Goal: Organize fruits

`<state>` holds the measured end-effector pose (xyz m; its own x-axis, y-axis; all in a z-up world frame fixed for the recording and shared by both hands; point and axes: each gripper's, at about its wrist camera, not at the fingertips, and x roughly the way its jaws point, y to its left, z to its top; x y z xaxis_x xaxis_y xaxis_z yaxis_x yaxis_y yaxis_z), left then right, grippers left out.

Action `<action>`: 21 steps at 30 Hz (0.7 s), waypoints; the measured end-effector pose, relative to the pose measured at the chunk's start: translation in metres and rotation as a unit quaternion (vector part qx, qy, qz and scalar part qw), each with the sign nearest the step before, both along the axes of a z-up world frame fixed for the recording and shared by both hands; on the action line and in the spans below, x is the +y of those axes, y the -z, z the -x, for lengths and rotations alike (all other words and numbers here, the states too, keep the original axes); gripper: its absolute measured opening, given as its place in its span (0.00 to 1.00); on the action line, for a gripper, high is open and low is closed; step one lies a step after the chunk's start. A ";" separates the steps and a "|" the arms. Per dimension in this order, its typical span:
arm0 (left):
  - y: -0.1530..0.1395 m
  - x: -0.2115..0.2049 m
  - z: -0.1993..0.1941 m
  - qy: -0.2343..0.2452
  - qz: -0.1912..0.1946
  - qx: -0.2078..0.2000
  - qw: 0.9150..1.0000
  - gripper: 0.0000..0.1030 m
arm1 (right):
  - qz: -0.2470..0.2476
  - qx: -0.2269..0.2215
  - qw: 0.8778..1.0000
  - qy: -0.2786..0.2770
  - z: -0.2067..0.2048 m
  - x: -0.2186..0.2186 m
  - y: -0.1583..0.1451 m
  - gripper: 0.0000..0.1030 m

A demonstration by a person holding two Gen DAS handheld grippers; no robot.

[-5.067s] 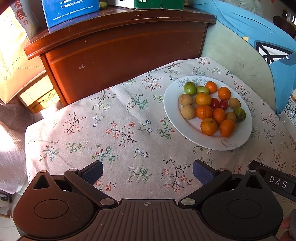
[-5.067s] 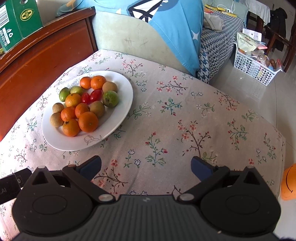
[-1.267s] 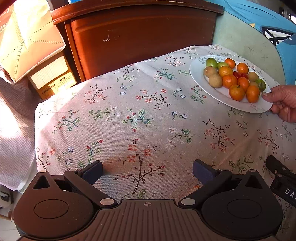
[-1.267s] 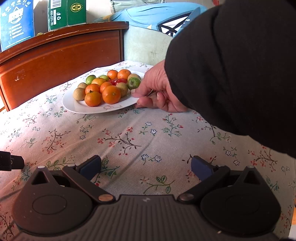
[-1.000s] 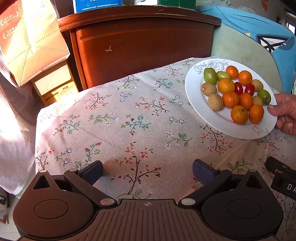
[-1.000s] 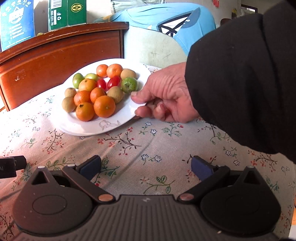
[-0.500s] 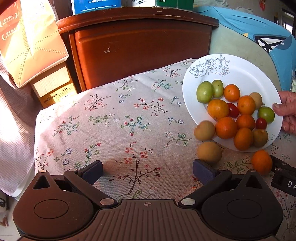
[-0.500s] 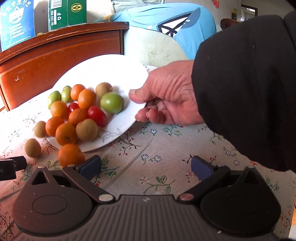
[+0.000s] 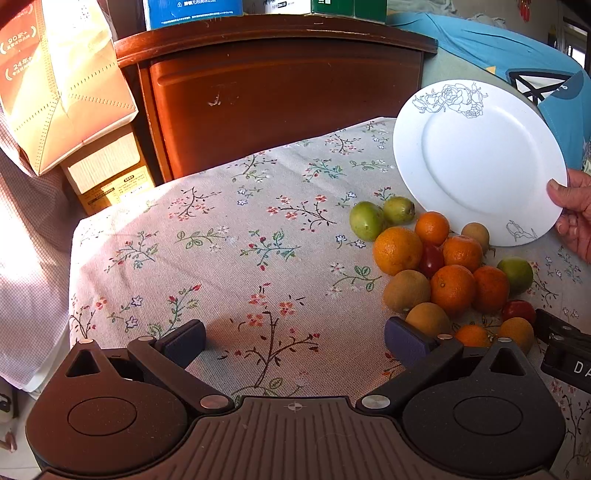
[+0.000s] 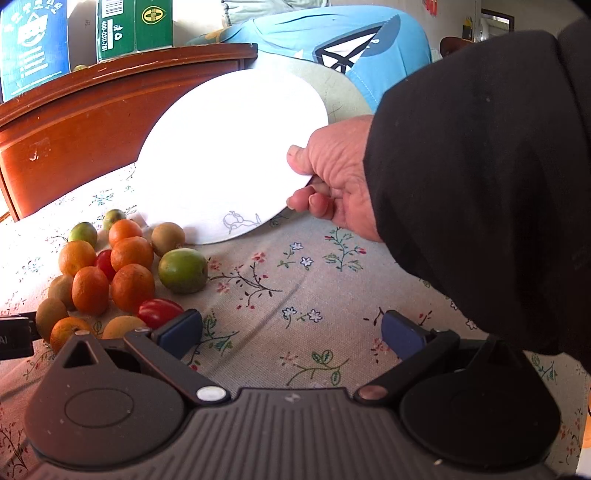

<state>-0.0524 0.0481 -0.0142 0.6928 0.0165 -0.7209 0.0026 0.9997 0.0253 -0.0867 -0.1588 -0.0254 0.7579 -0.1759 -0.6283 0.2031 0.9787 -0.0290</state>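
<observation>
A person's hand (image 10: 336,177) in a black sleeve holds a white plate (image 9: 476,158) tilted steeply, its face bare. The plate (image 10: 229,147) also shows in the right wrist view. On the floral tablecloth lies a heap of fruit: oranges (image 9: 397,250), green fruits (image 9: 365,220), brown kiwis (image 9: 406,290) and red tomatoes (image 9: 519,311). The same heap is at the left of the right wrist view, with oranges (image 10: 132,286) and a big green fruit (image 10: 183,269). My left gripper (image 9: 293,339) is open, low over the cloth, left of the heap. My right gripper (image 10: 290,332) is open, right of it.
A dark wooden cabinet (image 9: 280,92) stands behind the table with boxes (image 10: 133,27) on top. A paper bag (image 9: 62,85) and a cardboard box (image 9: 110,173) sit at the left. A blue cushion (image 9: 532,74) lies behind the plate. The table edge (image 9: 75,258) drops off at left.
The hand has tipped the plate up steeply and all the fruit has rolled off onto the tablecloth. Both grippers have stayed open and nearly still.
</observation>
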 end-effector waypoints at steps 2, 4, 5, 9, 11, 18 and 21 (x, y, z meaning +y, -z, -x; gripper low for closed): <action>0.000 0.000 0.000 0.000 0.000 0.000 1.000 1.00 | 0.000 0.000 1.000 0.000 0.000 0.000 0.000 0.99; 0.000 0.000 0.000 0.000 0.000 0.001 1.000 1.00 | 0.000 0.000 1.000 0.000 0.000 0.000 0.000 0.99; 0.000 0.000 0.000 0.001 0.000 0.001 1.000 1.00 | 0.000 0.000 1.000 0.000 0.000 0.000 0.000 0.99; -0.001 0.001 -0.001 0.004 0.001 0.007 1.000 1.00 | 0.000 0.000 1.000 0.000 0.000 0.000 0.000 0.99; -0.002 0.001 -0.001 0.005 0.001 0.013 1.000 1.00 | 0.000 0.000 1.000 0.000 0.000 0.000 0.000 0.99; -0.006 0.000 -0.003 -0.004 0.000 0.042 0.999 1.00 | 0.000 0.000 1.000 0.000 0.001 0.001 0.000 0.99; -0.008 0.000 -0.005 -0.010 0.000 0.061 0.998 1.00 | 0.000 0.000 1.000 0.000 0.001 0.000 -0.001 0.99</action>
<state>-0.0477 0.0484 -0.0059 0.5996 0.0298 -0.7998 -0.0153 0.9996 0.0258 -0.0873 -0.1584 -0.0247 0.7583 -0.1748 -0.6280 0.2023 0.9789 -0.0281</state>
